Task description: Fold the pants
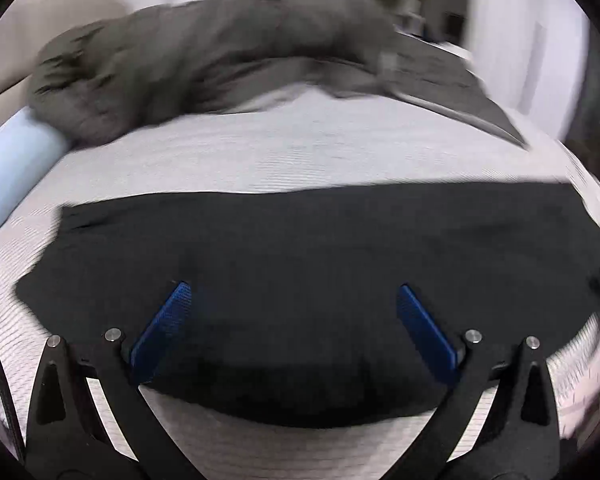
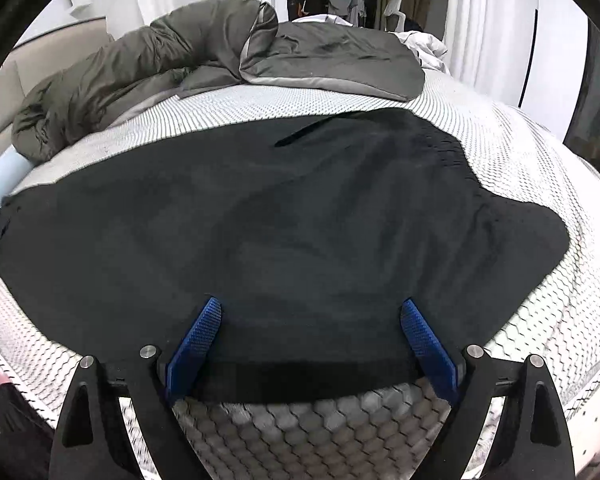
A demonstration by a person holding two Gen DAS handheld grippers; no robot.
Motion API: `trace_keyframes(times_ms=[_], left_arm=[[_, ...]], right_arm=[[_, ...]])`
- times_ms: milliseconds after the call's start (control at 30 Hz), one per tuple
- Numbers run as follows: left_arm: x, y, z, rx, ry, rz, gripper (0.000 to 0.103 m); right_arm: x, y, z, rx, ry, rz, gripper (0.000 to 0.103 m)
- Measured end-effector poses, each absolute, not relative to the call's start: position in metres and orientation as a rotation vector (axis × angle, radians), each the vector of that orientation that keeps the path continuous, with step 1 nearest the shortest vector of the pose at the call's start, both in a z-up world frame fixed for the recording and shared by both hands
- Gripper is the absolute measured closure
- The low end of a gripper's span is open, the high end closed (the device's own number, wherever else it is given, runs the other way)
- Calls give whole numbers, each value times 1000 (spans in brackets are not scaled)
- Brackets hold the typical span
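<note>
Both grippers, left gripper (image 1: 294,294) and right gripper (image 2: 310,308), gape wide, holding nothing, over black pants (image 2: 260,220). White honeycomb mattress (image 2: 520,152) shows around; grey duvet (image 2: 204,60) heaped far.

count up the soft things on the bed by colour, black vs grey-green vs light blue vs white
black: 1, the pants spread flat on the mattress
grey-green: 1, the bunched duvet at the far side
light blue: 1, a pillow at the left edge, partly under the duvet
white: 1, crumpled bedding behind the duvet
total: 4
</note>
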State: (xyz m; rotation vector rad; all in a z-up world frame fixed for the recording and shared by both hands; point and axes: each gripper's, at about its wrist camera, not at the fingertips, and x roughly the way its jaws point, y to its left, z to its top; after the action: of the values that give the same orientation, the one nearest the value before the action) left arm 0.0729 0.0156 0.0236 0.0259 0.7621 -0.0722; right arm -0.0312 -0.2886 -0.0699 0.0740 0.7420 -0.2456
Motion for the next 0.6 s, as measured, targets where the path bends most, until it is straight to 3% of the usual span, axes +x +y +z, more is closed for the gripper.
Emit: trace_keyframes(times_ms=[100,233,533,567,600], left_arm=[[67,-30,13,108,767,-139,1],[70,-69,-18,193,839,-173,1],[79,-58,-35,132,883,-186,0],[81,-58,-36,138,883,-183,0],[80,-58,-36,137,885,-182,0]], right_arm=[[-43,-302,-59,95,679,-290,10],[-44,-338,-72,130,756,-337,11],[-82,-426,-69,532,607,-344,6],[-79,-441,-70,607,560,-317,7],[-77,-451,-72,660,531,-304,20]])
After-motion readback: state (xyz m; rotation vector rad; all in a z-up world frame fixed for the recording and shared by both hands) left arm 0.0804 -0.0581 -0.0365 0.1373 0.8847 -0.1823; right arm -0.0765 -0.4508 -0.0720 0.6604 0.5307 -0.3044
